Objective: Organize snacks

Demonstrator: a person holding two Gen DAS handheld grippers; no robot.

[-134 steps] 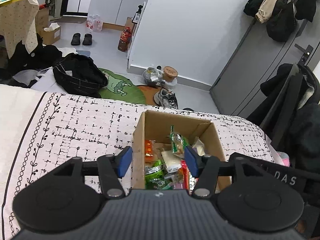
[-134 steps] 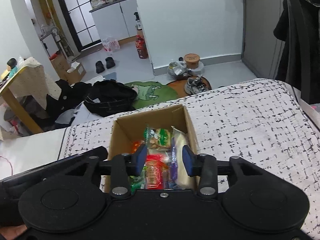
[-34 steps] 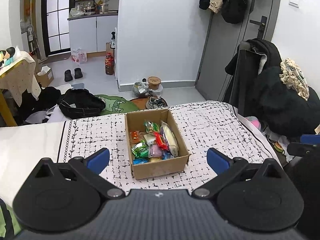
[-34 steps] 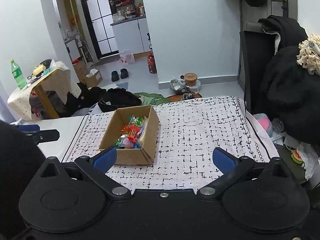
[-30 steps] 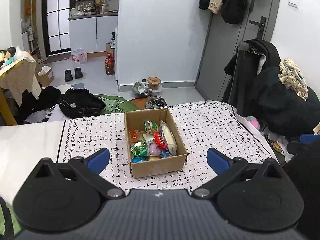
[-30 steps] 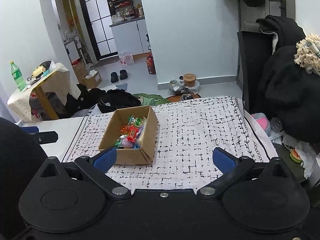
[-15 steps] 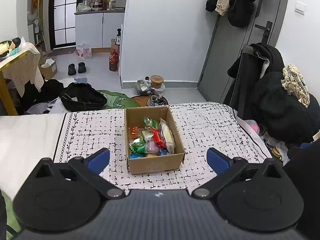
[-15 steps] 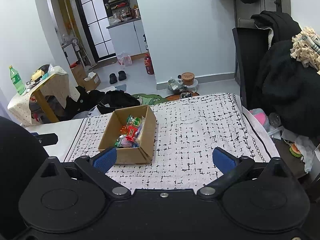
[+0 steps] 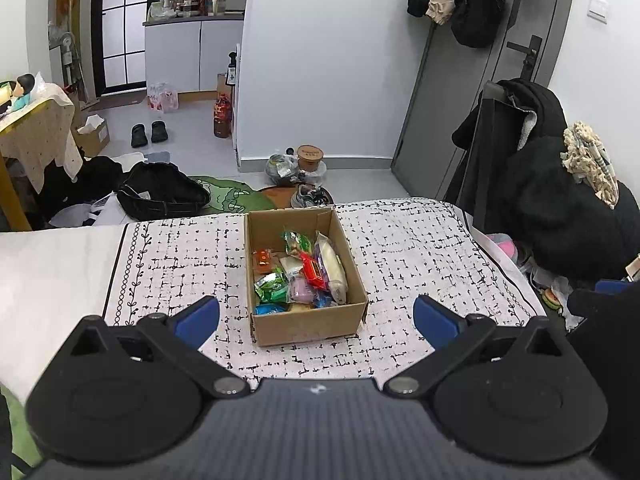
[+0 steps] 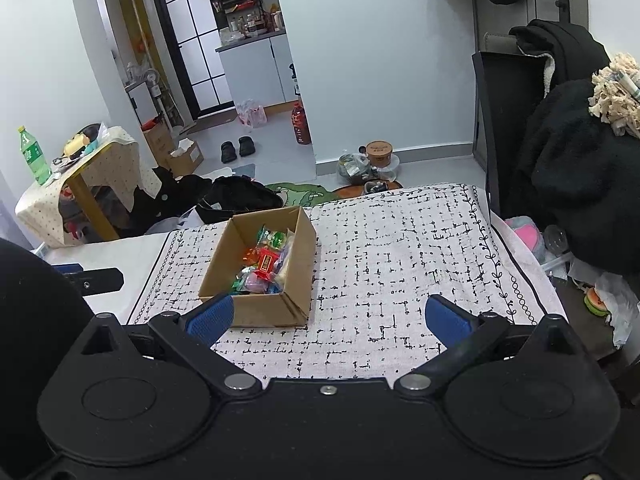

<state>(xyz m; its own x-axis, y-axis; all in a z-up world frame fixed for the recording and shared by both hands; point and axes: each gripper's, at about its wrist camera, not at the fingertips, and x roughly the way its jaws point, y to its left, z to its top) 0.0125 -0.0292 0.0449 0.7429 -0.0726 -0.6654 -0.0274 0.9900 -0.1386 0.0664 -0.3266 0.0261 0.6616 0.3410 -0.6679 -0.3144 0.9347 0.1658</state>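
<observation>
A cardboard box (image 9: 308, 324) sits open-topped on a tablecloth (image 9: 404, 248) printed with black dashes and a leafy border; the box lies a little left of the cloth's middle, its near wall facing the left wrist camera. Inside it the snacks (image 9: 298, 276) are packed close together — a long pale packet (image 9: 333, 264) along the right wall, a red wrapper (image 9: 312, 272) just beside it, green packets (image 9: 272, 286) toward the left, an orange one (image 9: 262, 259) near the far left corner, a pink one (image 9: 302, 290) and blue ones at the near wall.

The left gripper (image 9: 316, 322) is held back from the box with its jaws spread wide and nothing between them; the box shows in the gap, apart from both blue pads (image 9: 196, 320). The right gripper (image 10: 326, 314) is likewise spread wide and grips nothing; in its view the box (image 10: 260, 264) stands to the left, with the left pad (image 10: 212, 316) overlapping its near corner in the picture — whether it touches cannot be told.

Beyond the table lie a black bag (image 9: 160, 190) and a green rug (image 9: 232, 196) on the floor; a grey door (image 9: 476, 92) stands at the right, with dark coats (image 9: 560, 200) heaped beside it.
</observation>
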